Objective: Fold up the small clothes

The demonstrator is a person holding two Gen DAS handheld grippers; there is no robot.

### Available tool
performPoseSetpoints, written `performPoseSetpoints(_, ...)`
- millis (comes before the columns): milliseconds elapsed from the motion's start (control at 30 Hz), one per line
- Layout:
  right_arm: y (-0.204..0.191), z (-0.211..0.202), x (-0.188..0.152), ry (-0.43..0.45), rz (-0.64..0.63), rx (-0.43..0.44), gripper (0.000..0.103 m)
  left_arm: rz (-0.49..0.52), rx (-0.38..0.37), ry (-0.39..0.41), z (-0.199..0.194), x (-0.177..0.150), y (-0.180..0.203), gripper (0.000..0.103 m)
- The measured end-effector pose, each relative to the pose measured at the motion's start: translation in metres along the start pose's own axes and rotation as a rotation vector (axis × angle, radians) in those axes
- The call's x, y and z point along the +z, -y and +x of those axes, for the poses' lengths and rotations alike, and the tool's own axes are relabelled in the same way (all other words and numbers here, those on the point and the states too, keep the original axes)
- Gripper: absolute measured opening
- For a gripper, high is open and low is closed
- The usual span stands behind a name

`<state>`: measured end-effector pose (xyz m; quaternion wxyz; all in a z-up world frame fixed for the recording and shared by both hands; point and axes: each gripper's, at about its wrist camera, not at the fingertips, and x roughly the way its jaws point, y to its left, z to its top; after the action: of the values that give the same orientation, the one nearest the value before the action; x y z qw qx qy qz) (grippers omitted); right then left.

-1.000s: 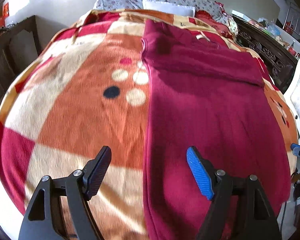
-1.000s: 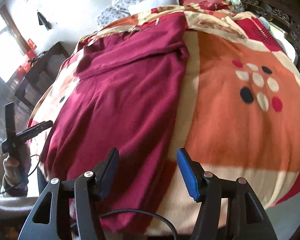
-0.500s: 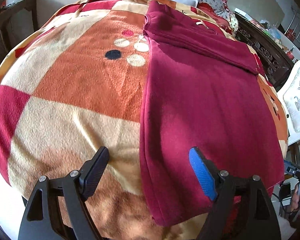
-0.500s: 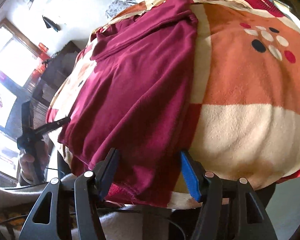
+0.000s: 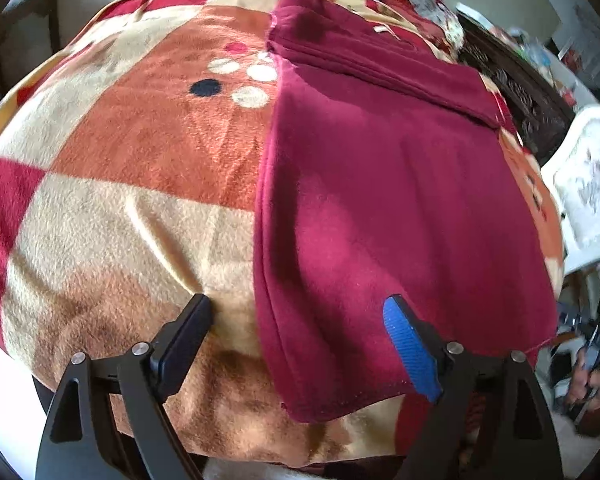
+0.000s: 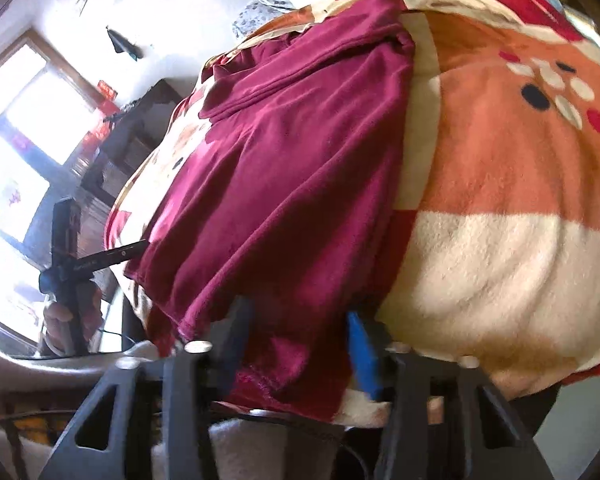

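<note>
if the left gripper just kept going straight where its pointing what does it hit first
Most likely the near left edge of the maroon garment, where it lies on the patterned blanket. The left gripper is open and straddles that edge; depth is hard to judge, so the blanket could touch simultaneously.

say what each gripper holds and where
Left gripper: nothing, jaws have just been opening over the maroon garment. Right gripper: jaws have just been closing around its near hem corner; hold cannot be told.
</note>
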<state>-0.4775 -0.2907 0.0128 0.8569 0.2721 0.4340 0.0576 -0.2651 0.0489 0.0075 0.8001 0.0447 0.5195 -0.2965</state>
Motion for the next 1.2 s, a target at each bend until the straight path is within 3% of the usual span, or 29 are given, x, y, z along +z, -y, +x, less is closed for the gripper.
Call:
performPoseSetpoints(67, 0.006, -0.005, 0.003, 0.023, 0.035, 0.039, 0.014, 0.047, 0.026, 0.007, 0.000, -0.001, 0.006, 0.058)
performPoseSetpoints(100, 0.007, -0.007, 0.005, 0.033, 0.036, 0.055, 0.013, 0.073, 0.040, 0.011, -0.001, 0.000, 0.008, 0.033)
performPoseSetpoints(133, 0.005, -0.009, 0.007, 0.041, 0.026, 0.062, 0.012, 0.083, 0.028, 0.005, -0.002, 0.001, 0.009, 0.016)
performPoseSetpoints(200, 0.000, -0.013, 0.011, 0.061, 0.008, 0.088, 0.012, 0.063, -0.033, -0.017, -0.005, 0.005, 0.006, 0.009)
performPoseSetpoints(467, -0.004, -0.044, 0.049, 0.199, 0.002, 0.215, 0.012, 0.052, -0.146, 0.071, -0.047, 0.042, 0.001, 0.008)
performPoseSetpoints(700, 0.004, -0.040, 0.125, 0.308, -0.002, 0.209, 0.011, 0.033, -0.160, 0.183, -0.058, 0.113, 0.002, 0.008)
performPoseSetpoints(1067, 0.035, -0.006, 0.266, 0.375, 0.023, 0.152, 0.010, -0.022, -0.098, 0.295, -0.016, 0.267, 0.006, 0.008)
performPoseSetpoints(1200, 0.064, 0.021, 0.309, 0.395, 0.111, 0.085, 0.010, -0.038, -0.063, 0.276, 0.022, 0.313, 0.009, 0.008)
